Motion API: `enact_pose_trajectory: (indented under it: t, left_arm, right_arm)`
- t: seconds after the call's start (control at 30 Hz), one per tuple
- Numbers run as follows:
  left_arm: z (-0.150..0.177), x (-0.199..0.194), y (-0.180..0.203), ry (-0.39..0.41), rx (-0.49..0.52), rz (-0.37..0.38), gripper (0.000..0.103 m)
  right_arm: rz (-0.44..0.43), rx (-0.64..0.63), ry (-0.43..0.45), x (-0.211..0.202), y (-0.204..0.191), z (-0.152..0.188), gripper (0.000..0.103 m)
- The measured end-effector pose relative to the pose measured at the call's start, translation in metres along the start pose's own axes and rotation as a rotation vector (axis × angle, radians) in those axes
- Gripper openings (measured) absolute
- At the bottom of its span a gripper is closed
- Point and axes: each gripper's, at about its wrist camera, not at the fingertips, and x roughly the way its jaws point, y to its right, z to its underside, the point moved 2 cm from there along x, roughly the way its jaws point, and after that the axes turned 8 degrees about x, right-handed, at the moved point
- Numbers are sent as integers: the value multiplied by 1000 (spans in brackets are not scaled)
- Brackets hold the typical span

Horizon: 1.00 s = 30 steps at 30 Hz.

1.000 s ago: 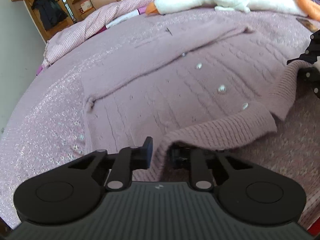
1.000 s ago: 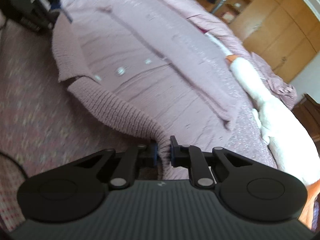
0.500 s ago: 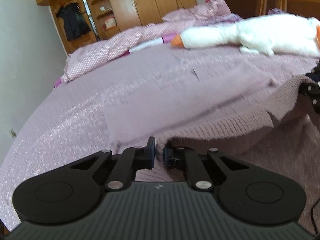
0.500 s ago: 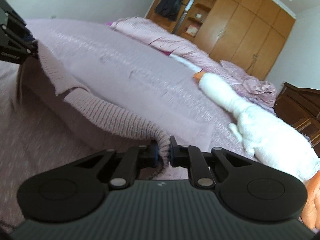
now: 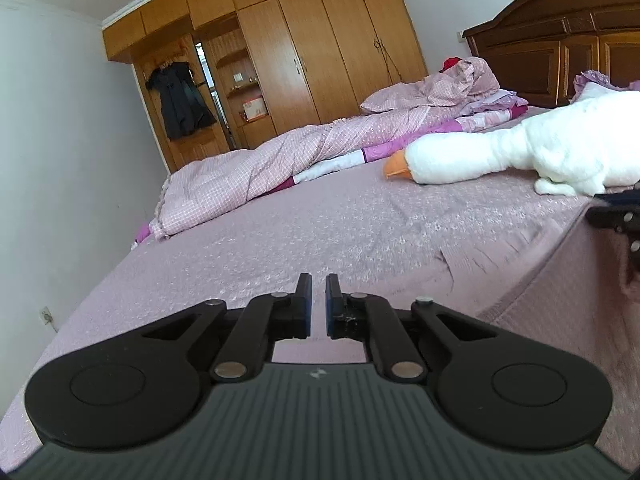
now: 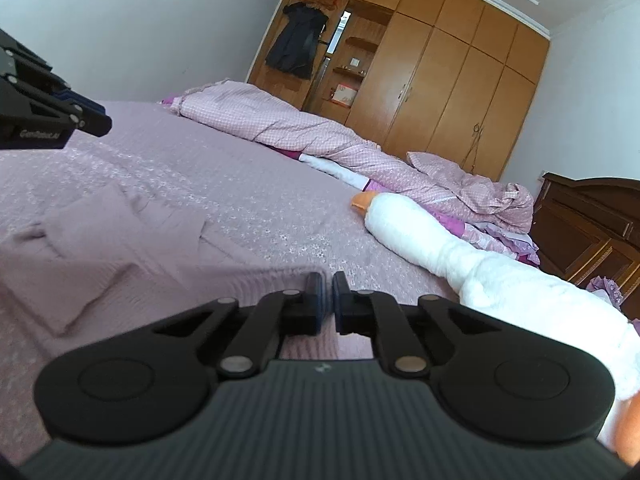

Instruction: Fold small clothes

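A mauve knitted cardigan [image 5: 540, 300] lies on the pink bedspread [image 5: 280, 240], right of my left gripper [image 5: 319, 300]. That gripper's fingers are almost together and no cloth shows between them. From the right wrist view the cardigan [image 6: 100, 256] lies folded over to the left, and its blurred edge runs up to my right gripper [image 6: 327, 300], whose jaws are close together on that edge. The left gripper [image 6: 86, 118] hovers above the bed at the upper left with nothing hanging from it. At the far right of the left wrist view, the cloth rises to the right gripper [image 5: 618, 216].
A white plush goose [image 5: 520, 152] lies across the bed beyond the cardigan. Along the far side is a bunched pink checked quilt [image 5: 280, 160]. Behind stand a wooden wardrobe [image 5: 320, 40] and a dark headboard [image 5: 560, 48]. Bare bedspread stretches ahead of the left gripper.
Both grippers carried the ribbed hem forward over the cardigan and tilted up toward the room. The hem no longer shows between the left fingers. The cardigan's buttons are now covered.
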Motion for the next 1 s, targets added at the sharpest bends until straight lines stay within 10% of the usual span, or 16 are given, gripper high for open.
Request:
enact_pose_trajectory:
  t: [0.33, 0.53, 0.73, 1.0]
  left_arm:
    - [46, 43, -20, -199, -139, 152, 8]
    - [78, 48, -14, -278, -175, 247, 28]
    - [93, 55, -10, -295, -202, 317, 58]
    - [97, 85, 5, -324, -182, 401, 62]
  right_arm:
    - [-42, 116, -161, 29, 18, 32, 9]
    - [-173, 264, -220, 24, 32, 56, 61]
    - [-251, 210, -267, 23, 25, 65, 61]
    - [-268, 216, -308, 45, 25, 72, 61]
